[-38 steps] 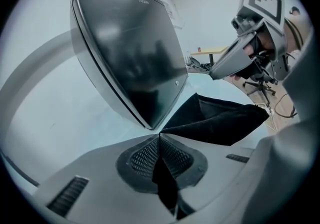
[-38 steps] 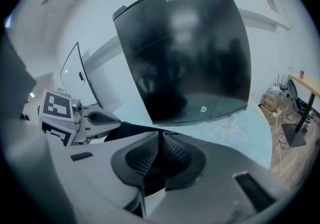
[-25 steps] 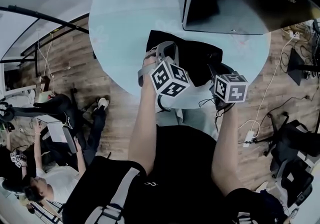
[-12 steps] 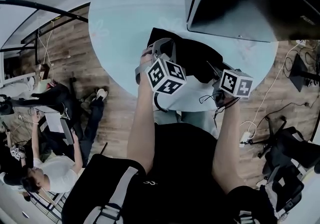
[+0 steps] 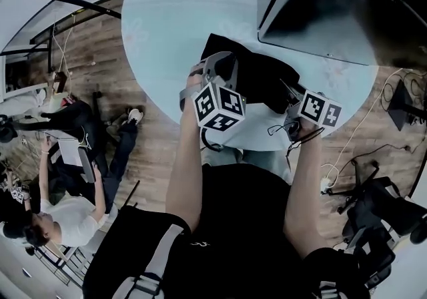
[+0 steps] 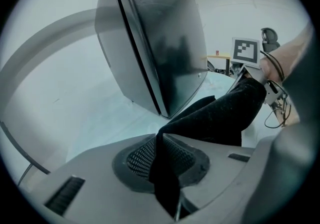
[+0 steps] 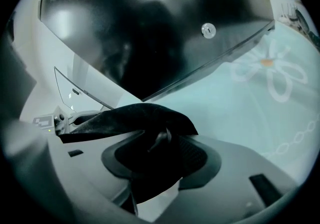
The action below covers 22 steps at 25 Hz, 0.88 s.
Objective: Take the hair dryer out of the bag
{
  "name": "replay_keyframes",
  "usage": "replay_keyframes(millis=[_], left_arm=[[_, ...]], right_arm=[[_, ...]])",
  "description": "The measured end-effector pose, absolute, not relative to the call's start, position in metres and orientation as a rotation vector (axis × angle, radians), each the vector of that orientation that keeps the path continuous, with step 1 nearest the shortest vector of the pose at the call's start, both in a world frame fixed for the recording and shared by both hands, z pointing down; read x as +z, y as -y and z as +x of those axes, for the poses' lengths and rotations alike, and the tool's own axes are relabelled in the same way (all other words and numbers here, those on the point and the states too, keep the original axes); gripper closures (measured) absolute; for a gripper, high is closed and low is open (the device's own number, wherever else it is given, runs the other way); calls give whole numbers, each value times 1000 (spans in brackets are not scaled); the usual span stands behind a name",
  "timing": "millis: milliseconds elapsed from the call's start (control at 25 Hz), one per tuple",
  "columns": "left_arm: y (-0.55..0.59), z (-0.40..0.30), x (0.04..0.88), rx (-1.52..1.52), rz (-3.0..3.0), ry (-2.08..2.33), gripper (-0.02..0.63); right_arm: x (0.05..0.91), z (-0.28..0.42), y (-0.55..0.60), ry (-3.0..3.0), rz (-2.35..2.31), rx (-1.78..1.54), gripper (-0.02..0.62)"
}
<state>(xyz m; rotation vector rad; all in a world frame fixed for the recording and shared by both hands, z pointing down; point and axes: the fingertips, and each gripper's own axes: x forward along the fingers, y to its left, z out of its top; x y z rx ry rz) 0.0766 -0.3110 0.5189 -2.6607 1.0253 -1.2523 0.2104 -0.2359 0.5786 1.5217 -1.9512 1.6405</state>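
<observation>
A black fabric bag [image 5: 263, 77] lies on the round pale-blue table [image 5: 180, 17], near its front edge. The hair dryer is not visible; the bag hides whatever is inside. My left gripper [image 5: 225, 63] is at the bag's left end. In the left gripper view its jaws [image 6: 162, 160] pinch a fold of the bag [image 6: 220, 118] and are opening. My right gripper [image 5: 288, 96] is at the bag's right end. In the right gripper view it [image 7: 160, 160] stands wide, with loose bag cloth [image 7: 135, 118] and a small pull tab draped between the pads.
A large dark monitor [image 5: 333, 4] stands on the table just behind the bag and is close in both gripper views [image 6: 150, 43]. Beyond the table edge is wooden floor with a seated person [image 5: 60, 224], office chairs [image 5: 387, 197] and cables with a power strip [image 5: 328, 186].
The right gripper's marker cube has rolled and shifted a little right and down at the bag's right end. The left gripper stays at the bag's left end.
</observation>
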Motion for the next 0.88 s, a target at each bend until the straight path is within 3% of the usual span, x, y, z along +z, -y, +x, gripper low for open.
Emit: replay_keyframes(millis=[280,480,760,880], left_arm=[[286,56,511,-1116,-2928,-899,364],[276,29,511,-1126,-2979,-927,334],[232,-8,554,-1383,-3076,-818,265],[215,-18,575,-1505,-3060,-780,264]], right_arm=[[577,208,238,1928,1480,1583,419],[577,211,240,1888,1455,1556,422],[577,209,240,1850,1429,1523,422],[576,209,241,1842,1427,1503,422]])
